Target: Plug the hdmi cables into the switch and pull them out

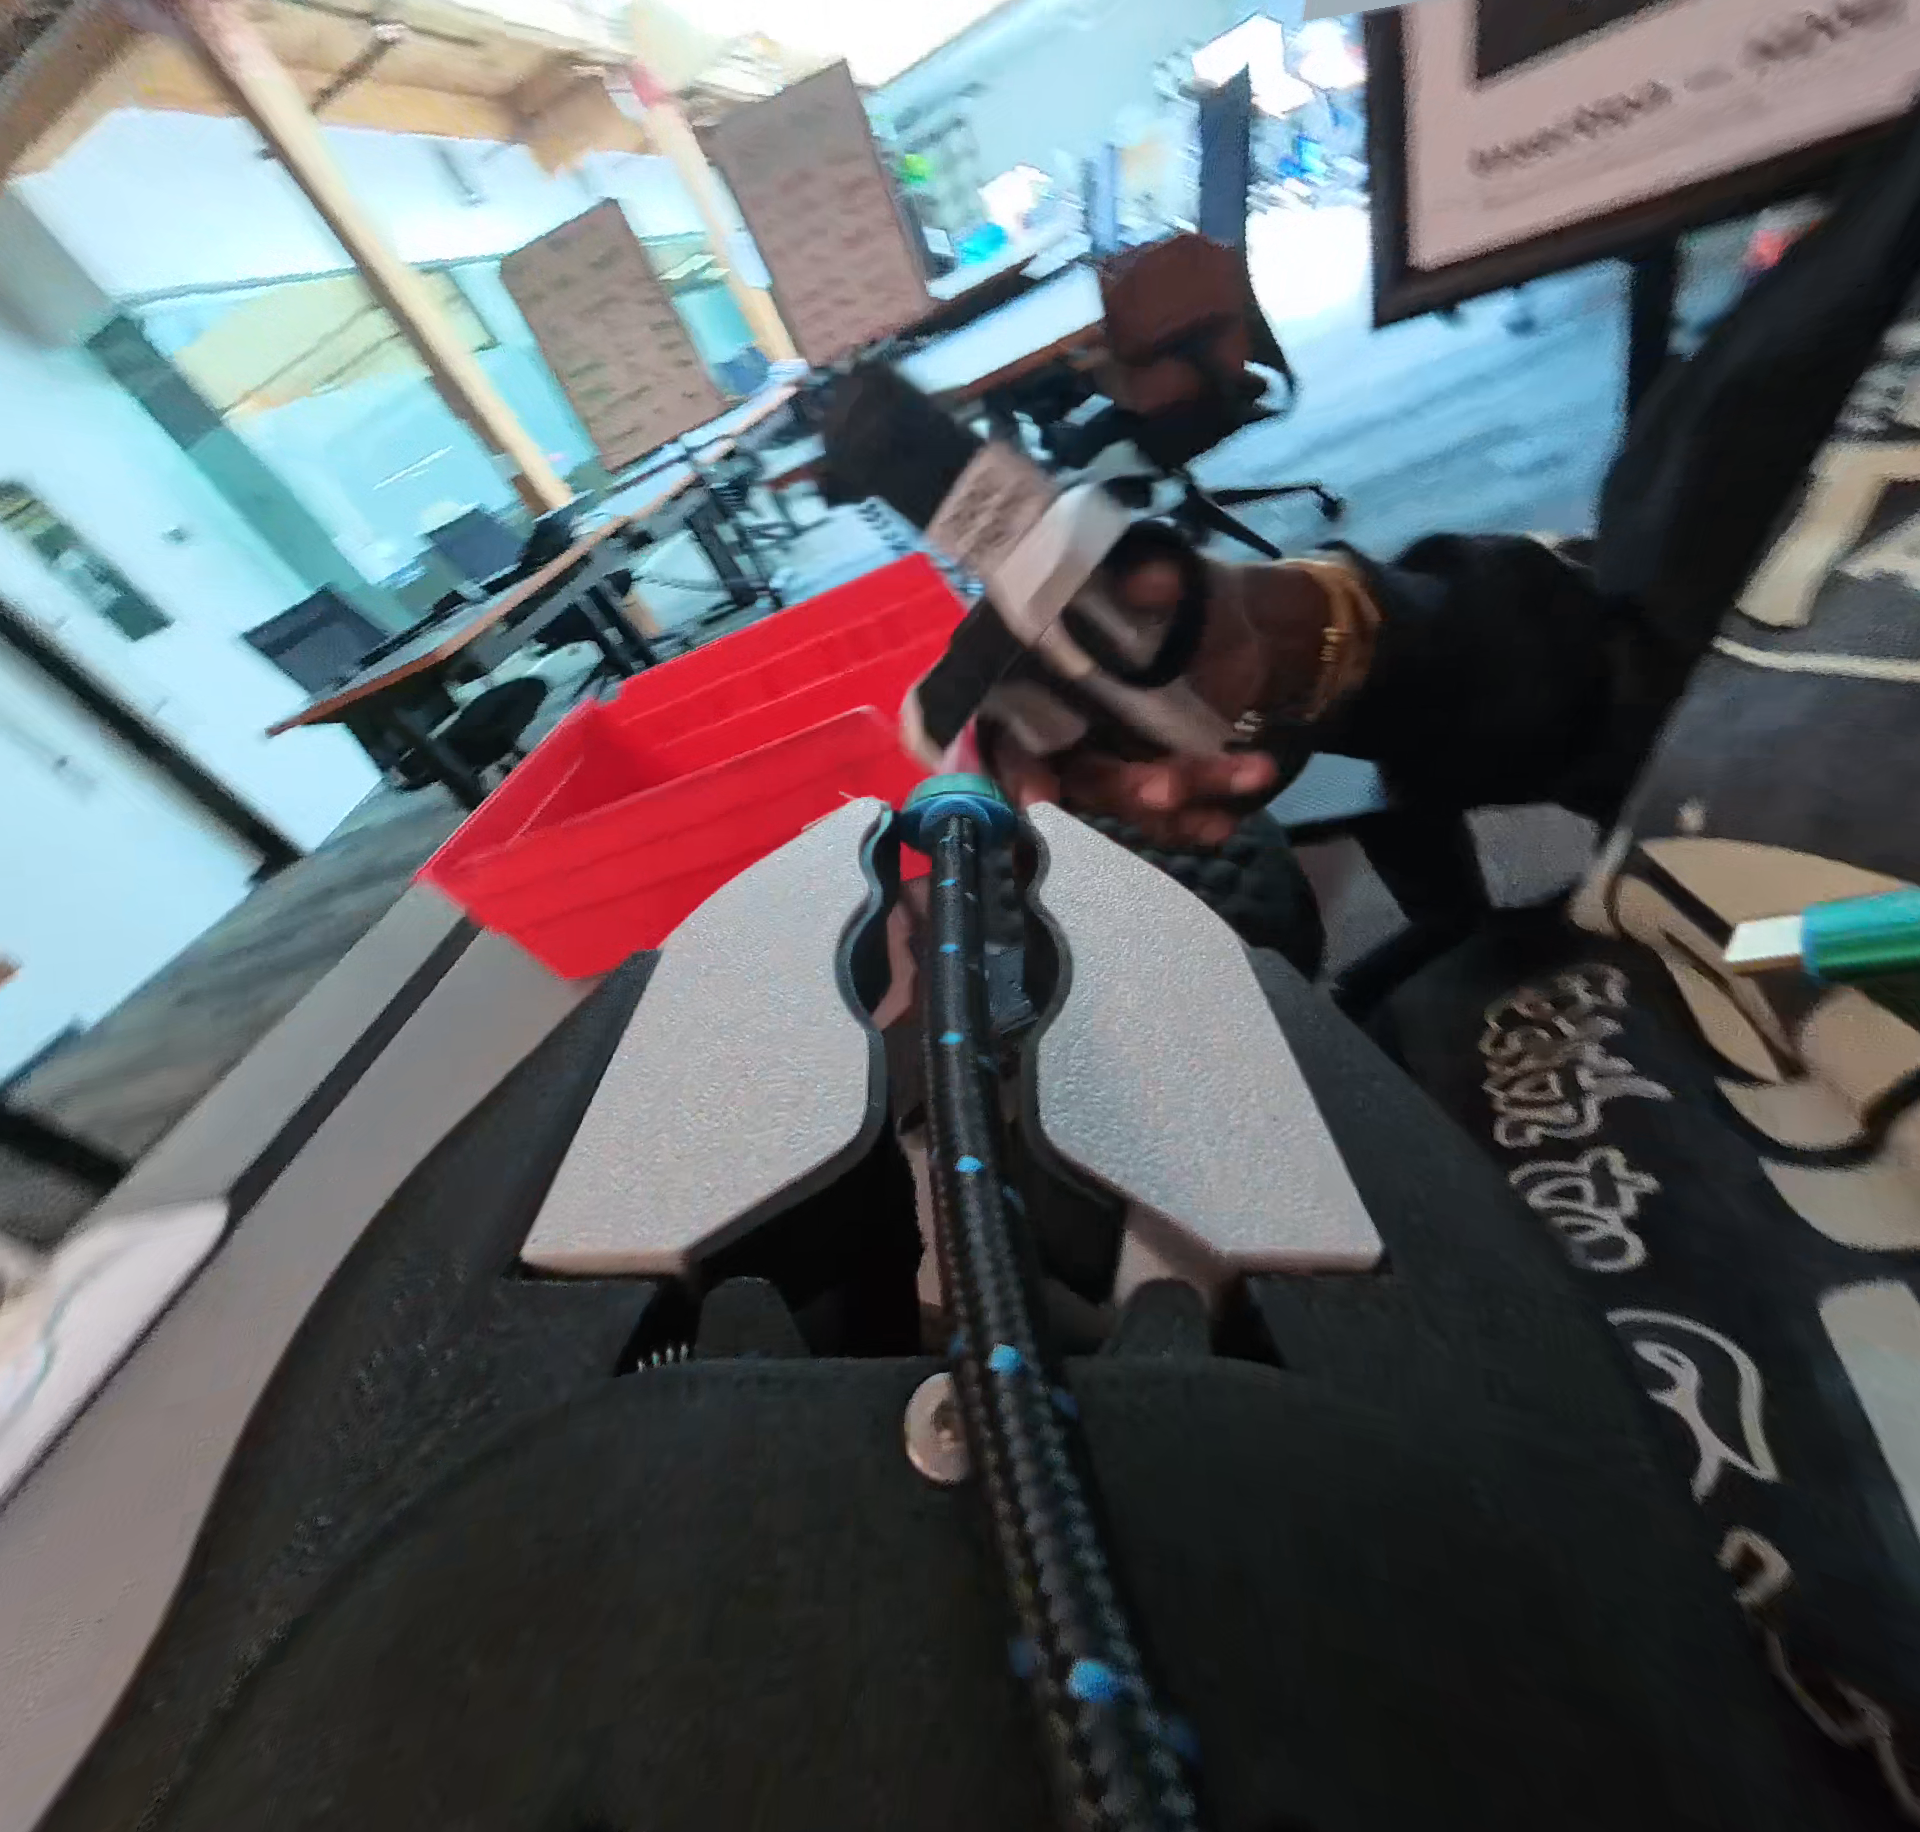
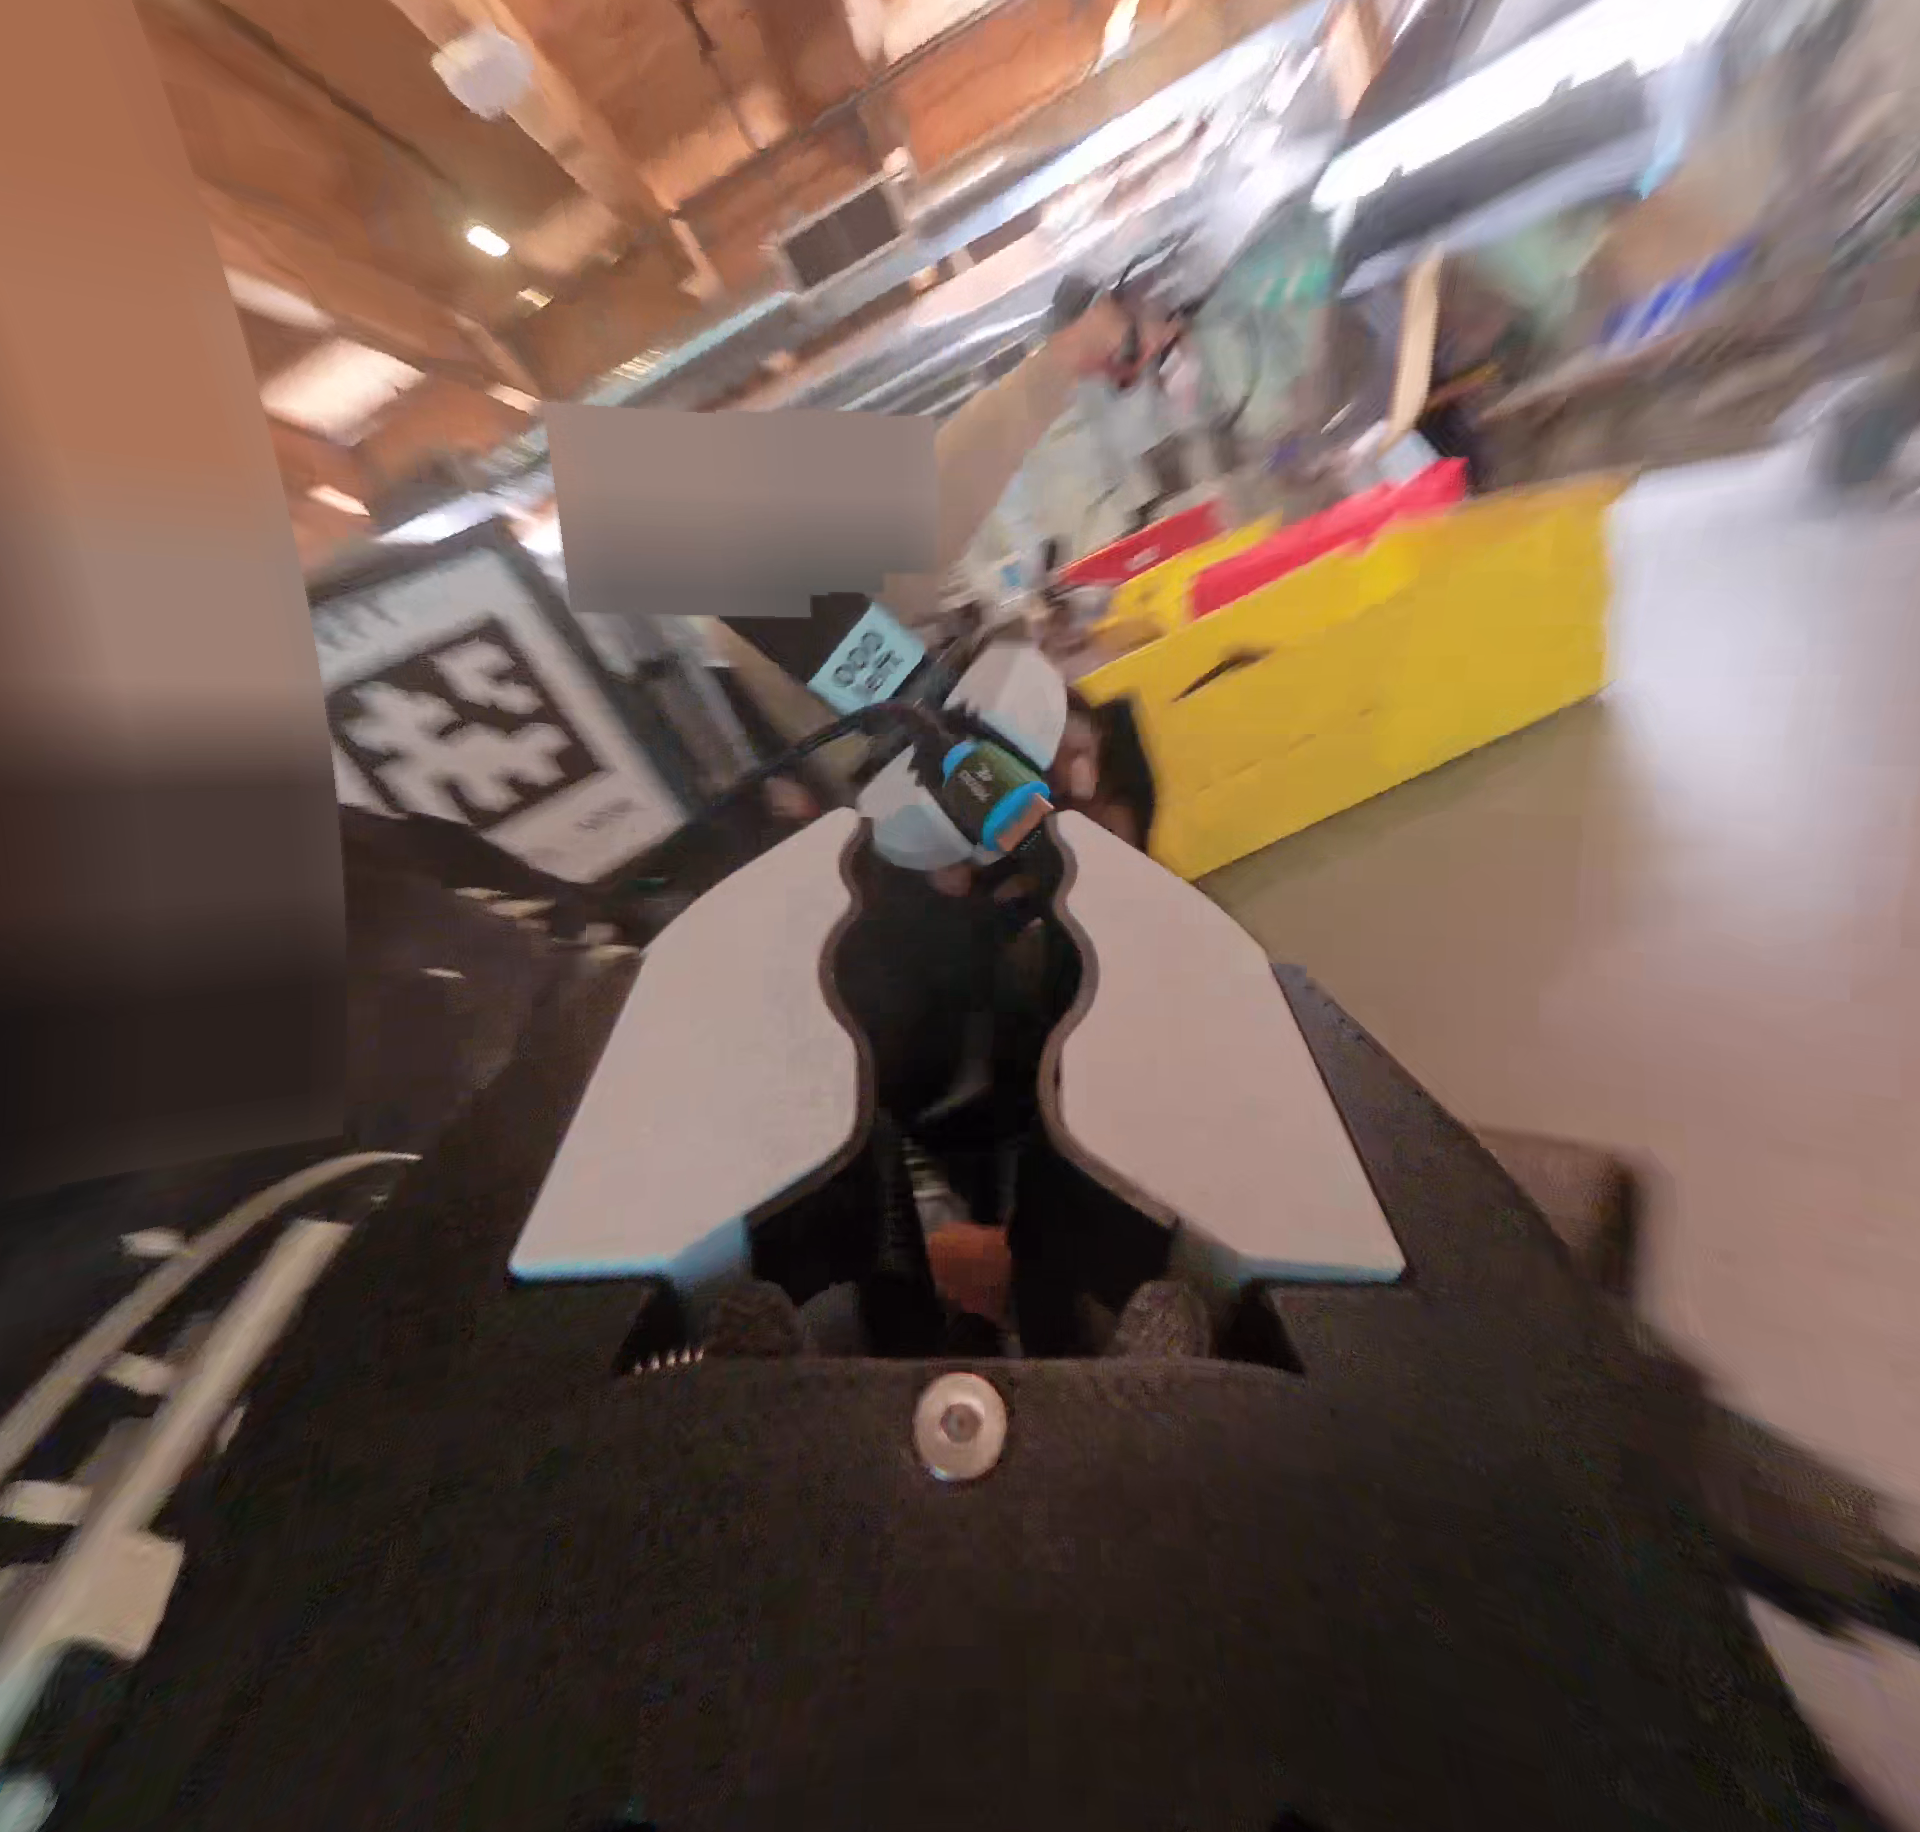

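My left gripper [image 1: 954, 826] is shut on a black braided HDMI cable [image 1: 966, 1107] just behind its teal-ringed plug. In the right wrist view that plug [image 2: 982, 790] shows its bare metal end, just beyond my right gripper's tips. My right gripper [image 2: 966, 832] is nearly closed on a black box, the switch [image 2: 951, 972], which fills the gap between its fingers. In the left wrist view the right gripper [image 1: 1049, 598] is held by a hand [image 1: 1247, 639] right in front of the plug. A second teal HDMI plug [image 1: 1839, 935] lies loose at the right.
A red bin [image 1: 727, 795] stands just beyond the left gripper. A yellow bin [image 2: 1371, 660] with red items sits to the right. A black-and-white marker board [image 2: 468, 712] stands at the left. A black patterned cloth [image 1: 1558, 1107] covers the surface. Both views are motion-blurred.
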Demonstrator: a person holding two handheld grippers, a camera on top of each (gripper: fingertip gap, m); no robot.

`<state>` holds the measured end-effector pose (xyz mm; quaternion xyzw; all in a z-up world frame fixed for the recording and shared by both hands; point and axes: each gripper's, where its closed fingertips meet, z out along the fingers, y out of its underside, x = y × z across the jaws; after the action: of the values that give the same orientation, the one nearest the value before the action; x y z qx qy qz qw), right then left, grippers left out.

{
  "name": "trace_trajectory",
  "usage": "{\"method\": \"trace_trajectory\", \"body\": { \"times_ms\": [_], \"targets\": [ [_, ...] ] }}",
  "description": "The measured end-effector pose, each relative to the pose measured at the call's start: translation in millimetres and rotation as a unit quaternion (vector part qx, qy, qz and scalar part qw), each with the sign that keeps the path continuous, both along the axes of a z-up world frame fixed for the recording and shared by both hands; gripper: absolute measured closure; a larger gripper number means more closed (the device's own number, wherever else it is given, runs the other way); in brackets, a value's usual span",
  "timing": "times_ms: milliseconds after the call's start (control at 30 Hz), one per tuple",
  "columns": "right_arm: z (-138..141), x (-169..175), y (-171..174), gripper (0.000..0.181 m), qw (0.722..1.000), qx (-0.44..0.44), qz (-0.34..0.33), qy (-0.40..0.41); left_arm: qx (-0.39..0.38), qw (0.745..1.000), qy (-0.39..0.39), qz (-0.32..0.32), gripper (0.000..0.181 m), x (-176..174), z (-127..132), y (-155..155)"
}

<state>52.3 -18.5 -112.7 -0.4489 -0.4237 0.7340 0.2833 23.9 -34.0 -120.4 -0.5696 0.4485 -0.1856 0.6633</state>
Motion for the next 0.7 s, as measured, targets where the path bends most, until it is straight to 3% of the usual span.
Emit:
{"method": "trace_trajectory", "body": {
  "times_ms": [67,167,233,300,400,500,567,700],
  "targets": [
    [7.5,13.0,21.6,0.149,0.99,0.097,-0.102,0.012,-0.025,0.996,-0.059,0.06,0.161,-21.9,-5.1,10.3],
    [-7.8,23.6,36.9,0.146,0.956,0.24,-0.156,-0.066,-0.065,0.983,-0.127,0.111,0.161,-44.9,-16.2,15.3],
    [-28.2,26.2,47.8,0.144,0.911,0.344,-0.172,-0.148,-0.075,0.983,-0.137,0.101,0.161,-46.6,-21.2,10.2],
    [-52.5,28.4,66.0,0.145,0.845,0.433,-0.177,-0.26,-0.081,0.984,-0.131,0.086,0.161,-44.2,-26.4,5.6],
    [-91.9,33.9,78.5,0.141,0.747,0.516,-0.084,-0.41,-0.08,0.987,-0.116,0.075,0.161,-40.3,-32.6,1.8],
    [-114.4,35.1,86.5,0.124,0.662,0.581,0.021,-0.473,-0.08,0.988,-0.112,0.071,0.161,-39.3,-33.7,1.2],
    [-117.1,29.5,91.7,0.119,0.64,0.597,0.077,-0.478,-0.082,0.988,-0.109,0.069,0.161,-38.5,-35.7,1.3],
    [-121.5,20.4,81.2,0.12,0.636,0.577,0.207,-0.468,-0.077,0.99,-0.099,0.056,0.161,-35.1,-37.5,-1.7]
  ]
}}
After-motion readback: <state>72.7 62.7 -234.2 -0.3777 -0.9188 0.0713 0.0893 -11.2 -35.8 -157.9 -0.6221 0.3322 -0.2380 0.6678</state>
